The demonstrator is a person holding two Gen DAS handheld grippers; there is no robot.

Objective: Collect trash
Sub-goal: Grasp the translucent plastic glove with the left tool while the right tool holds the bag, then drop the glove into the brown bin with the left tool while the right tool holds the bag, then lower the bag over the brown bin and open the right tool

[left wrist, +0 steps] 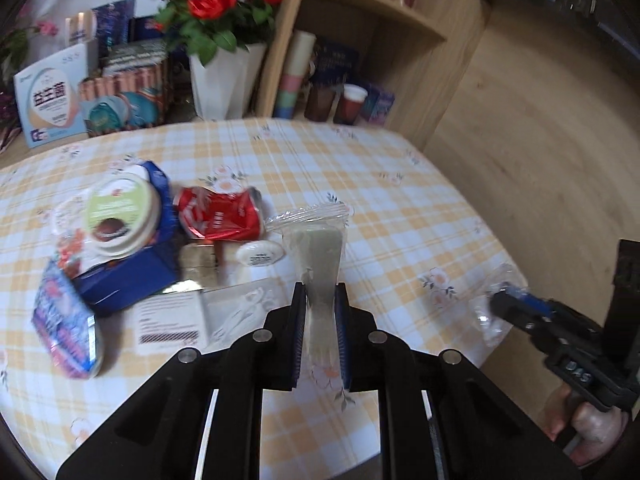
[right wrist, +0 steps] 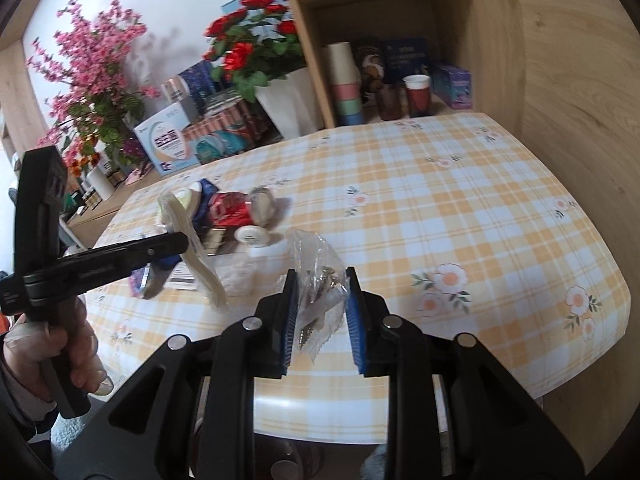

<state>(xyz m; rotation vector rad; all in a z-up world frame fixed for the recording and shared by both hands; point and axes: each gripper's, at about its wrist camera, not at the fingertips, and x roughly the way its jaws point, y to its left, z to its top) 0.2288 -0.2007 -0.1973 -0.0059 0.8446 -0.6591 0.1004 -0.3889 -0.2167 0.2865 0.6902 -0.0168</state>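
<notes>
Clearly, most of the writing sits at the left of the left wrist view: a pale blue box (left wrist: pixel 50 98) at upper left carries large Chinese characters, "益生菌". Below it, on the checked worktop (left wrist: pixel 400 208), lies the trash pile: a purple-and-pink wrapper (left wrist: pixel 66 330) at the left edge with blurred print, a blue carton (left wrist: pixel 132 276) under a round lidded tub (left wrist: pixel 122 216), and a crushed red can (left wrist: pixel 220 214) whose white lettering is too smeared to read. A white slip with a barcode (left wrist: pixel 170 322) lies just in front, its text too small to make out.

At centre, the left hand-held gripper (left wrist: pixel 320 316) is pressed together on a clear packet holding a pale greenish pad (left wrist: pixel 316 248), lifted above the worktop. At right, the right hand-held gripper (left wrist: pixel 506 300) pinches a crumpled clear bag (left wrist: pixel 486 316); the right wrist view shows this clear bag (right wrist: pixel 316 268) between its pads (right wrist: pixel 354 312), with small metal pieces inside.
</notes>
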